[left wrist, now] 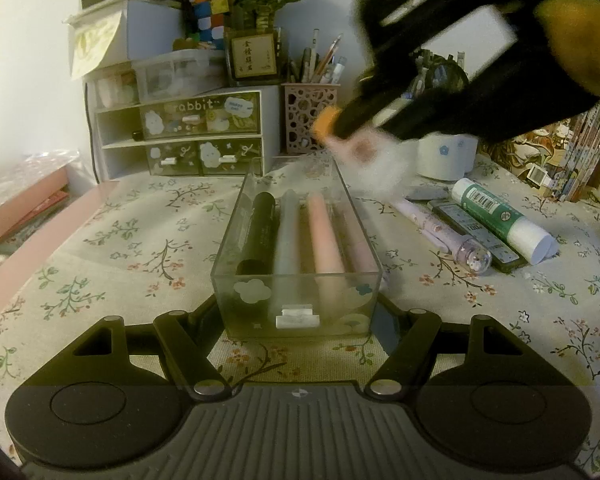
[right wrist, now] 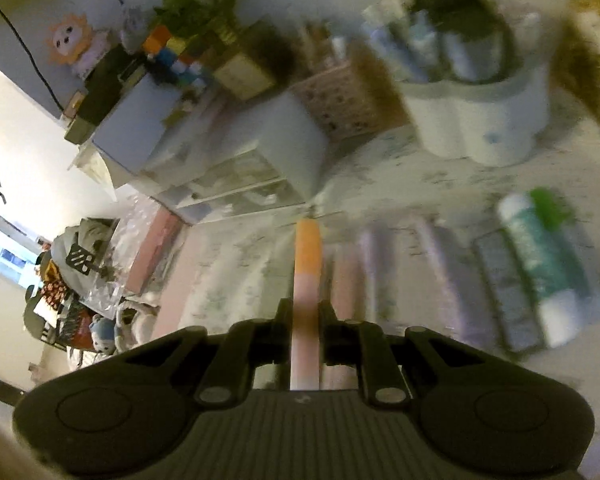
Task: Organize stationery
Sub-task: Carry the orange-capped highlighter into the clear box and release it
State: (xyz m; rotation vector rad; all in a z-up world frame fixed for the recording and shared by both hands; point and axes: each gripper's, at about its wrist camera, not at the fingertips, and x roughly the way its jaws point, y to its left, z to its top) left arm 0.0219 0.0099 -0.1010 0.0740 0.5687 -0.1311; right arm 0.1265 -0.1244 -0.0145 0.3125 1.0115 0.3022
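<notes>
A clear plastic drawer box [left wrist: 296, 300] stands on the floral tablecloth, and my left gripper [left wrist: 300, 312] is shut on its near end, one finger on each side wall. Inside lie a black pen [left wrist: 258, 236], a pale blue pen [left wrist: 287, 236], a pink pen [left wrist: 326, 236] and a paler pink one [left wrist: 356, 240]. My right gripper [right wrist: 306, 312] is shut on a pink pen with an orange end [right wrist: 308, 256]. In the left wrist view that gripper [left wrist: 352, 120] is a blur above the box's far right corner, with the orange end [left wrist: 326, 122] pointing left.
Right of the box lie a purple pen [left wrist: 440, 232], a dark green case [left wrist: 476, 232], a green-and-white glue stick [left wrist: 500, 216] and a grey eraser [left wrist: 426, 192]. Behind stand a white holder [left wrist: 446, 156], a pink mesh pen cup [left wrist: 306, 112] and a small drawer unit [left wrist: 188, 136].
</notes>
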